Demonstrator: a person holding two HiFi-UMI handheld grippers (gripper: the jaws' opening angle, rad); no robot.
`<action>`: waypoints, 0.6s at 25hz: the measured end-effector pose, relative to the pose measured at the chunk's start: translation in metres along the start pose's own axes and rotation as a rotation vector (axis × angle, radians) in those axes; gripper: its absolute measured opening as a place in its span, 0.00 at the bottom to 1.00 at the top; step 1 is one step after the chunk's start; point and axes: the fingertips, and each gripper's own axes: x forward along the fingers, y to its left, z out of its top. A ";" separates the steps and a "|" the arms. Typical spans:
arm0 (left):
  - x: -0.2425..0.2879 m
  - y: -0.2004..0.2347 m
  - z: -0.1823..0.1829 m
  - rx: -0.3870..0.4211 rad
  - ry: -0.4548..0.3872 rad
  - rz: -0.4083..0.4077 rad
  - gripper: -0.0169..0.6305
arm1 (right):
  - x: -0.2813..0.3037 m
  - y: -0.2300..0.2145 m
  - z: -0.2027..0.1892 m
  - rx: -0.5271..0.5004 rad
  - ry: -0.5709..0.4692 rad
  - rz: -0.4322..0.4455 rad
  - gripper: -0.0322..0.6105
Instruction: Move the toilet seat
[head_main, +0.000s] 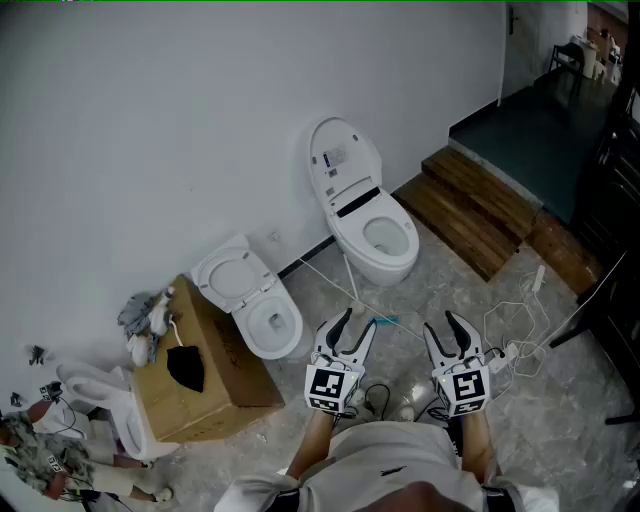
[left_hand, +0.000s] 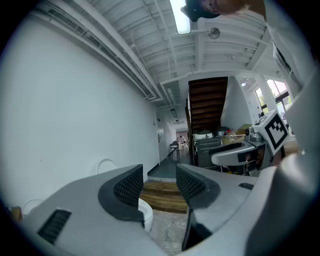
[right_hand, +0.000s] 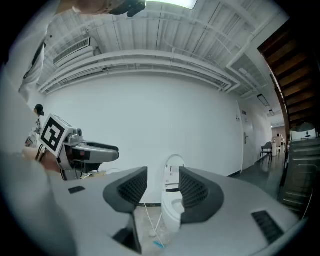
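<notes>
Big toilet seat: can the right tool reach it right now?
Probably not yet: the right tool hangs well short of the seat. Only floor and thin cables lie between, so the way looks free.

A cardboard box (head_main: 215, 385) stands on the grey stone floor (head_main: 560, 410) near the white wall (head_main: 150, 120), with a black patch (head_main: 185, 368) on its top. Grey rags (head_main: 143, 314) lie heaped at its wall-side corner. Two wooden steps (head_main: 470, 205) lead up to a dark floor (head_main: 530, 120) past the wall's end. White cables (head_main: 510, 322) trail loosely over the stone, and a small blue item (head_main: 386, 321) lies among them.
</notes>
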 end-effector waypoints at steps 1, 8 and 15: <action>0.001 -0.002 0.001 0.002 0.001 0.007 0.37 | -0.002 -0.002 0.002 -0.001 -0.013 -0.001 0.36; 0.011 -0.026 0.010 0.008 -0.018 0.038 0.37 | -0.017 -0.020 0.003 0.002 -0.055 0.000 0.40; 0.022 -0.027 0.001 -0.001 -0.004 0.060 0.37 | 0.003 -0.028 0.001 -0.012 -0.047 0.057 0.41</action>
